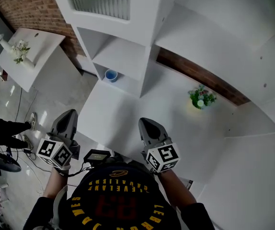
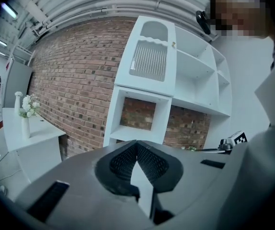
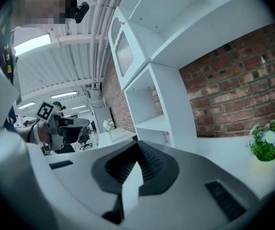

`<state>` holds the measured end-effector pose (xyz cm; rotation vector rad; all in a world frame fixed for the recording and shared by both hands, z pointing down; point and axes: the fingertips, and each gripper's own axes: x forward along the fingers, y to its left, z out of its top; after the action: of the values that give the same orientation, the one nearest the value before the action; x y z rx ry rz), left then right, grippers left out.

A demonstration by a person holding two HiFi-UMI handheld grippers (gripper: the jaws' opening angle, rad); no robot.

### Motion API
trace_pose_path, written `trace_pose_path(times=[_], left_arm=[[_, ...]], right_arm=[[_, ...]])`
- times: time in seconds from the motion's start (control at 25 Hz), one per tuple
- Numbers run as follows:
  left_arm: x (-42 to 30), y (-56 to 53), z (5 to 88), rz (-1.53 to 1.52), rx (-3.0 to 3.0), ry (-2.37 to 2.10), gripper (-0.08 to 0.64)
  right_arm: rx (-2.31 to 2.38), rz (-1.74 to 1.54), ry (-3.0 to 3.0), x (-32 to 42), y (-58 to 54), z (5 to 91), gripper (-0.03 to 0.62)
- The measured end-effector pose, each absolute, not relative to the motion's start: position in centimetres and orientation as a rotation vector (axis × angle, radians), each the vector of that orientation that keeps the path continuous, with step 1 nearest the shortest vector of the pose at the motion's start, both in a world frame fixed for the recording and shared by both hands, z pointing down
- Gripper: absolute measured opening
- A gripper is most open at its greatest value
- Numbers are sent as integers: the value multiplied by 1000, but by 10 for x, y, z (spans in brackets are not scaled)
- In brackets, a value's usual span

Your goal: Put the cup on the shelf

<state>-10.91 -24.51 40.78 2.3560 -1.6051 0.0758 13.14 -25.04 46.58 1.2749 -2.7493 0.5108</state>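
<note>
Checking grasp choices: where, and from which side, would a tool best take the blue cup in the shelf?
Probably across the cup's side wall, coming in level through the shelf's open front. The cup stands upright, mouth up, in a low compartment with a board above and walls beside it, so coming from above looks blocked.

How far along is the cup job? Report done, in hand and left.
Done, it seems: the blue cup stands in a low open compartment of the white shelf unit. In hand: nothing; the left gripper and right gripper hang near the person's body, jaws together and empty. Left: nothing visible.
</note>
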Motion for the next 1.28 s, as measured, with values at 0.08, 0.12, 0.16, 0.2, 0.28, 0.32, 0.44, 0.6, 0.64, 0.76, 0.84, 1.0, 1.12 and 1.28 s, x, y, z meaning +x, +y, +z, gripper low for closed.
trace_pose_path(times=[0.08, 0.12, 0.16, 0.2, 0.28, 0.32, 0.44, 0.6, 0.64, 0.76, 0.84, 1.0, 1.12, 1.28], left_arm=[[-105, -245, 405, 78, 2357, -1608, 3], [-103, -244, 404, 76, 2358, -1608, 3], [-102, -244, 403, 74, 2359, -1609, 3], [-102, -244, 403, 73, 2360, -1611, 3], [-102, -245, 403, 69, 2358, -1617, 3], [-102, -245, 404, 64, 2355, -1619, 3], [-101, -246, 406, 54, 2344, -1627, 3], [-99, -246, 412, 54, 2329, -1622, 3], [-98, -246, 413, 54, 2327, -1619, 3], [-96, -247, 415, 57, 2326, -1614, 3], [-94, -247, 418, 61, 2323, -1613, 3], [-92, -246, 421, 67, 2319, -1602, 3], [-92, -247, 420, 66, 2319, -1600, 3], [-93, -248, 421, 68, 2315, -1603, 3]], right_arm=[[1271, 484, -2767, 132, -250, 461, 3], [1271, 469, -2776, 133, -250, 458, 3], [1270, 456, -2786, 134, -249, 455, 3], [1269, 441, -2793, 134, -249, 452, 3], [1259, 406, -2797, 135, -249, 449, 3], [1252, 386, -2797, 135, -249, 447, 3], [1239, 346, -2789, 137, -247, 446, 3], [1264, 370, -2785, 143, -246, 447, 3], [1269, 376, -2784, 144, -246, 448, 3], [1271, 380, -2779, 146, -247, 449, 3], [1273, 383, -2772, 148, -247, 452, 3], [1277, 389, -2764, 150, -246, 454, 3], [1281, 389, -2773, 150, -247, 452, 3], [1279, 391, -2777, 149, -246, 452, 3]])
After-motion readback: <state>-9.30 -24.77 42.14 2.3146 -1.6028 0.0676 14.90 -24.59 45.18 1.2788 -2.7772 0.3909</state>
